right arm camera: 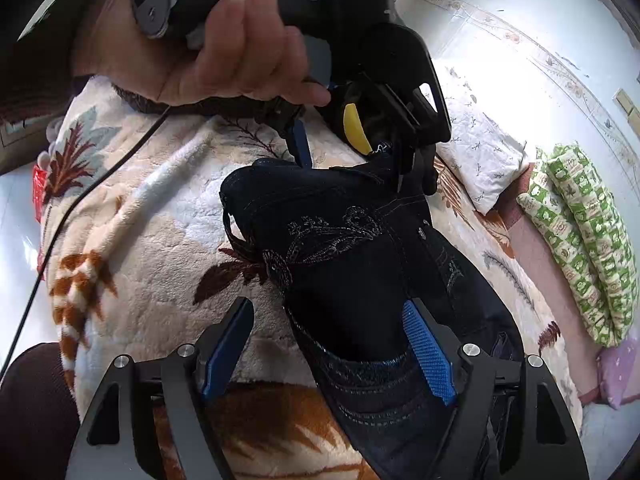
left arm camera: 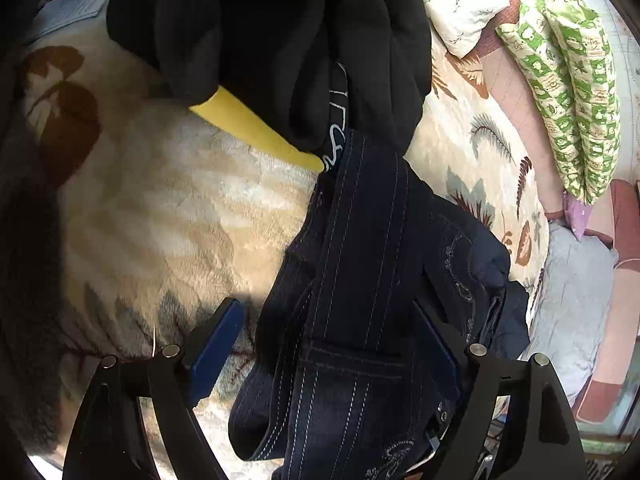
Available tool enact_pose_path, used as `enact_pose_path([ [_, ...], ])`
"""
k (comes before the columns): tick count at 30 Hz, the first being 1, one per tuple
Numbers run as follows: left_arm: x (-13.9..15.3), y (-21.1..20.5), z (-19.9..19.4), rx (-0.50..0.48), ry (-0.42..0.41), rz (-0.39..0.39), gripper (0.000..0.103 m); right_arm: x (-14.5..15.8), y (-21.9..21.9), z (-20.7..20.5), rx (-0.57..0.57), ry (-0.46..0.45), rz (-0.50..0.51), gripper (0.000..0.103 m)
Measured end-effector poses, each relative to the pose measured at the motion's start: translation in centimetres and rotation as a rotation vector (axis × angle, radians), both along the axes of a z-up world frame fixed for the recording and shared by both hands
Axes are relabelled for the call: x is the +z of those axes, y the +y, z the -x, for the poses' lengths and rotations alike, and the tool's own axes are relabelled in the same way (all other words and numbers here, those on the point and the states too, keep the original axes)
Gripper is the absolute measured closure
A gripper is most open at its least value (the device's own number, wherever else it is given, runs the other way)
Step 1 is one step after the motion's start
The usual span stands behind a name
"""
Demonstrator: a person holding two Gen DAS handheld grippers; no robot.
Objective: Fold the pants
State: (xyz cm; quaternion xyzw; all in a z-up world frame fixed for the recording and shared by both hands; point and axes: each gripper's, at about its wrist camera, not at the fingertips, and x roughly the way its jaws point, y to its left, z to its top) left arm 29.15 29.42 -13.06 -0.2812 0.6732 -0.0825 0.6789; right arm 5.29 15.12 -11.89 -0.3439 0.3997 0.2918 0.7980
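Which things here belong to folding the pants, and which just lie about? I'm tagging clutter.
For the job:
dark jeans
left gripper, jaws open
right gripper, jaws open
leaf-print blanket

Lying about:
white pillow
green-checked bedding roll
black clothing pile

Pants (right arm camera: 352,264): dark matt denim with pale contrast stitching and embroidery; blanket (right arm camera: 152,240) on bed: plush, fuzzy fleece with leaf print; right gripper (right arm camera: 328,350): matt black plastic frame, blue knurled rubbery fingers (right arm camera: 430,354), shiny metal pins; floor (right arm camera: 500,12) glossy tile.
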Motion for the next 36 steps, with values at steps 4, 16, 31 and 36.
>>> enact_pose_path([
  [4, -0.8, 0.0, -2.4, -0.026, 0.005, 0.001, 0.011, -1.2, 0.9, -0.7, -0.003, -0.026, 0.010, 0.024],
  [16, 0.9, -3.0, -4.5, -0.165, -0.022, 0.129, 0.080, 0.0, -0.8, -4.5, -0.141, 0.072, -0.189, 0.069],
  [31, 10.3, -16.6, -1.5, -0.199, -0.216, 0.323, 0.082, 7.7, -18.1, -6.4, -0.596, 0.286, -0.735, 0.078],
  [36, 6.3, -32.9, -0.5, -0.372, -0.118, 0.290, 0.082, 6.2, -28.9, -5.2, -0.853, 0.343, -0.908, 0.079],
])
